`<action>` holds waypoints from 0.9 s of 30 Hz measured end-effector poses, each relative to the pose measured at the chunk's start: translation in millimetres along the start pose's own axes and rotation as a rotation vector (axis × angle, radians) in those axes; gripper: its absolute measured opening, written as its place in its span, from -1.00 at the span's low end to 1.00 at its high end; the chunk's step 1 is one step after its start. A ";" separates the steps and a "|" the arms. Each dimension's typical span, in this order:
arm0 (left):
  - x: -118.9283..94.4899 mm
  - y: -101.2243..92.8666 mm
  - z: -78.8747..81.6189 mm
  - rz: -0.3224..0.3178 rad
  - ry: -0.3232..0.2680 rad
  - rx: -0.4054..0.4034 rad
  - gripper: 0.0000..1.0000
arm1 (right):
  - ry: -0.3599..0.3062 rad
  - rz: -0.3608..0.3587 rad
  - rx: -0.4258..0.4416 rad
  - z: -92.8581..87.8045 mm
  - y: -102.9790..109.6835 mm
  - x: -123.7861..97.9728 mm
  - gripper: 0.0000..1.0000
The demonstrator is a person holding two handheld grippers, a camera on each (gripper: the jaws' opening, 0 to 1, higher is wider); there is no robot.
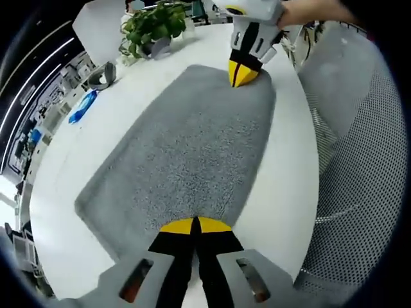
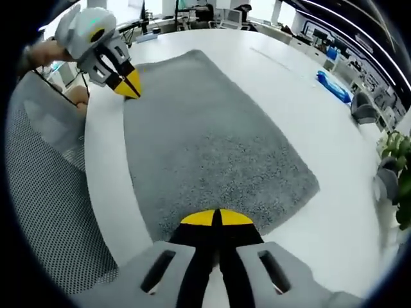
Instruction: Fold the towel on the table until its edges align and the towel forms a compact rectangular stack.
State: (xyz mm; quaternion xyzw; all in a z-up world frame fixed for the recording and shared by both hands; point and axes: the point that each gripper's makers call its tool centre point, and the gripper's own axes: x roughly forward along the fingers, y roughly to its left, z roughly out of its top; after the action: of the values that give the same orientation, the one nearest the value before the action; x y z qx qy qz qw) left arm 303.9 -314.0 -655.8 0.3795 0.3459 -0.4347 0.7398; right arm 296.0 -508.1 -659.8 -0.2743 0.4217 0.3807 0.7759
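- Two grippers, one on each near corner of the grey towel [image 1: 186, 151], which lies flat and spread out on the white table [image 1: 286, 192].
- Left gripper [image 1: 195, 226]: yellow tips pressed together with the towel's edge right at them. Reads as pinched on the corner, though the cloth between the tips isn't clearly visible.
- Right gripper [image 2: 216, 218]: same picture, tips closed at the towel's near corner. In the left gripper view it sits at the far corner along the same long edge.
- Towel looks like thick terry: soft, limp, light, no stiffness. Expect it to sag and drape between your two holds, and the nap to drag on the table.
- Grip right at the corners, through the full thickness of the hem. A shallow pinch on pile alone will likely slip out.
- Lift both corners together and keep the edge between them taut, otherwise the middle will lag and the fold goes skewed.
- No fold visible yet, so you're at the first one: carry this edge across to the opposite edge.
- Far side of the table has a potted plant [image 1: 153, 27], a blue item [image 1: 82, 106] and a grey object [image 1: 101, 74]. All well apart from the towel.
- A mesh chair [image 1: 359, 192] sits just beside the table edge.
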 end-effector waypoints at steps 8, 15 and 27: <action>5.0 16.4 -2.2 0.026 0.046 0.068 -0.98 | 0.027 0.018 -0.009 0.4 22.6 -2.6 -1.00; 8.2 27.7 -3.4 -0.007 0.087 0.043 -0.98 | 0.021 0.061 0.041 1.0 36.0 -2.7 -1.00; -14.7 -32.9 68.2 -0.202 -0.178 -0.198 -0.96 | -0.015 0.092 0.115 7.7 54.6 -0.2 -1.00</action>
State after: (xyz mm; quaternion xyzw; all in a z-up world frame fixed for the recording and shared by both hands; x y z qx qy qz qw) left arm 280.9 -378.2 -619.8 0.2280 0.3564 -0.5028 0.7538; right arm 254.4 -471.9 -661.5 -0.2066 0.4492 0.3933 0.7752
